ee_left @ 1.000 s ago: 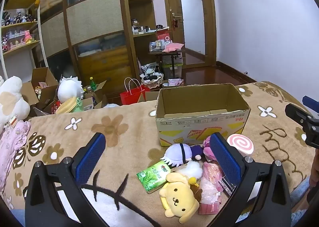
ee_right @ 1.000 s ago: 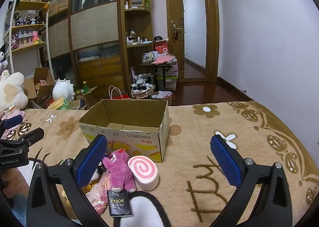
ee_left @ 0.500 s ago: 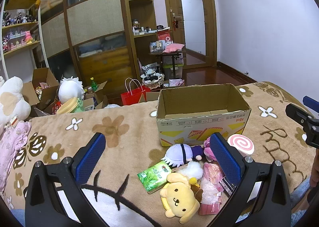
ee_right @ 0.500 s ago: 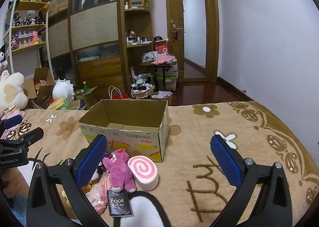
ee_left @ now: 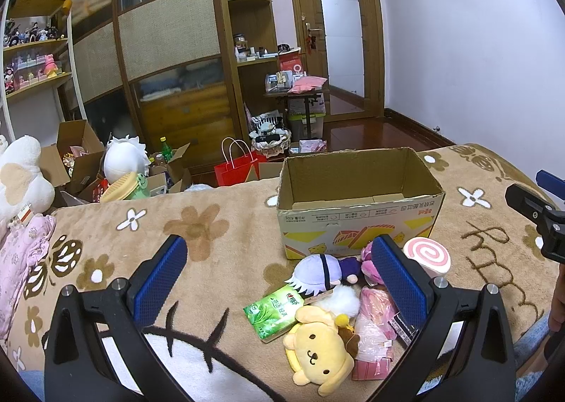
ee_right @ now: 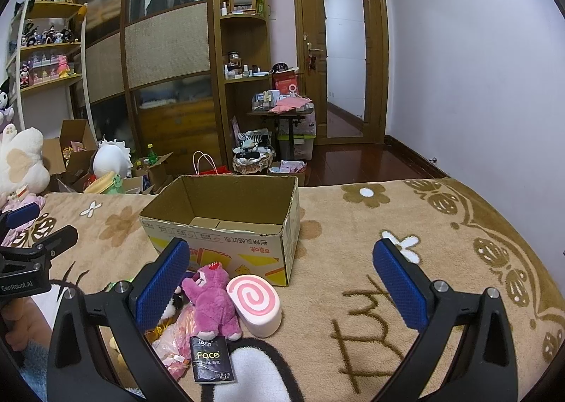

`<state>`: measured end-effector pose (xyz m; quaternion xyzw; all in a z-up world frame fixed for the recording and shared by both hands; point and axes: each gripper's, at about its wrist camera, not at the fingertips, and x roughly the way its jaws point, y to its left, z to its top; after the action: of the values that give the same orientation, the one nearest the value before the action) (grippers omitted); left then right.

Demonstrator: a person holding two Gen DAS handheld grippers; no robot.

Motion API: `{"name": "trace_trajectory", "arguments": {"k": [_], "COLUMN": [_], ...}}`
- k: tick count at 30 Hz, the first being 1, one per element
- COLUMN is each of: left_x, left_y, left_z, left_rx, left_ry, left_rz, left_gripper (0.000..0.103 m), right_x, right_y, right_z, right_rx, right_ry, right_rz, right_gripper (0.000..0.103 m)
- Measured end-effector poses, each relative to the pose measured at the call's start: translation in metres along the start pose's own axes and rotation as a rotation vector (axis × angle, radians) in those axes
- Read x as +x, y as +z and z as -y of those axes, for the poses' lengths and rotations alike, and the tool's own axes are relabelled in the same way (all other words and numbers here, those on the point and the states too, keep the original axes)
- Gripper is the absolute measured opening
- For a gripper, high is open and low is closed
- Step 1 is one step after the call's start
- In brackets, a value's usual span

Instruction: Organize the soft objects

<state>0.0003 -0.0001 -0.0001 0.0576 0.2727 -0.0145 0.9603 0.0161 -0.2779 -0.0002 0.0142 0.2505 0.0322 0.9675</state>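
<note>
Two tools hang over a plush brown blanket (ee_left: pixel 219 225) patterned with flowers, each spread wide and holding nothing. The left tool (ee_left: pixel 279 282) has textured blue pads (ee_left: pixel 160 282) on black arms; the right tool (ee_right: pixel 282 282) is built the same way.

An open corrugated cardboard box (ee_left: pixel 356 222), rectangular with printed yellow sides, sits on the blanket with only its bare bottom flaps showing inside. Just in front of it lies a heap of soft things: a round yellow dog plush (ee_left: pixel 321 356), a fuzzy magenta bear (ee_right: pixel 212 299), a pale lavender-haired doll (ee_left: pixel 317 273), and a cylindrical pink swirl roll cushion (ee_right: pixel 256 303) touching the box's near corner. A glossy green tissue pack (ee_left: pixel 275 310) lies flat beside the dog, a crinkly pink plastic bag (ee_left: pixel 374 331) on its other side, and a black "Face" tissue pack (ee_right: pixel 211 359) below the bear.
</note>
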Motion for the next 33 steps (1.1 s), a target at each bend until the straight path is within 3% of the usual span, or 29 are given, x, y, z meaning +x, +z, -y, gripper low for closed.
{"name": "trace_trajectory", "arguments": {"k": [33], "left_x": [-0.0035], "left_y": [0.0054], "left_z": [-0.0068], "left_rx": [0.002], "left_ry": [0.001], "left_rz": [0.005], "left_gripper": [0.103], "right_x": [0.0019], "right_y": [-0.0015], "right_z": [-0.003], "right_rx": [0.0], "right_ry": [0.003], "right_rz": [-0.005], "right_gripper": [0.103]}}
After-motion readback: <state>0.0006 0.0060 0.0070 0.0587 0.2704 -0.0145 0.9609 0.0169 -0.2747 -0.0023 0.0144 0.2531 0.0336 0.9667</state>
